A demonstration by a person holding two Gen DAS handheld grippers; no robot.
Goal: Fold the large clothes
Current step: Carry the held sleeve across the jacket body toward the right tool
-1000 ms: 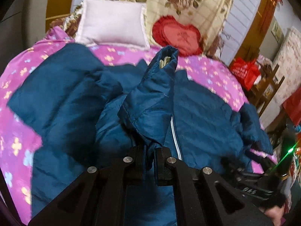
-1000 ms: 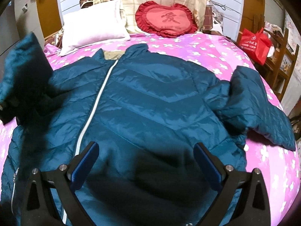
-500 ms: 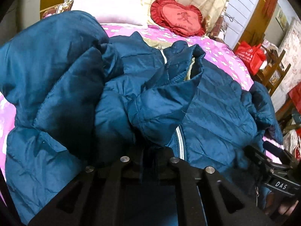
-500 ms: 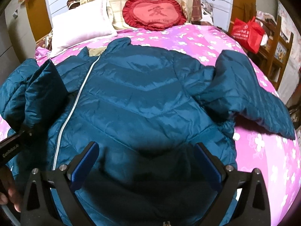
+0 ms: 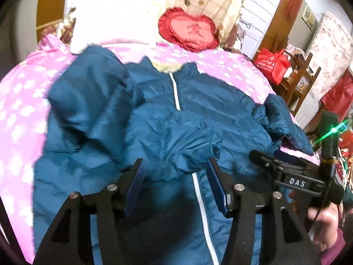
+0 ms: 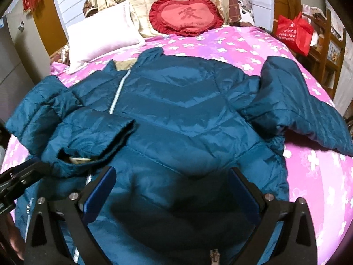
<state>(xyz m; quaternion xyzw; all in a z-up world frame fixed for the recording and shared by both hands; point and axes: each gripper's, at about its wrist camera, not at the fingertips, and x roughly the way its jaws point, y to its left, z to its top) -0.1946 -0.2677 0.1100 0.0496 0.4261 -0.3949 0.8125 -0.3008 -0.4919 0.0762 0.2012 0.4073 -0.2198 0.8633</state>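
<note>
Item: one blue padded jacket (image 6: 187,119), zipped, lying front-up on a pink flowered bed (image 6: 242,46), collar toward the pillows, hem toward the fingers.

Left sleeve (image 6: 88,137): folded across the chest, cuff near the zip (image 5: 176,92).

Right sleeve (image 6: 297,103): spread out sideways to the right, long axis running across the bed.

Left gripper (image 5: 176,181): fingers wide apart, holding nothing, just short of the folded cuff.

Right gripper (image 6: 172,190): fingers wide apart, empty, over the hem.

Relation for the coming move, as a judgement: the spread sleeve lies ahead and to the right of the right gripper, the nearer one.

Hidden: the hem beneath both grippers; the left view is blurred.
</note>
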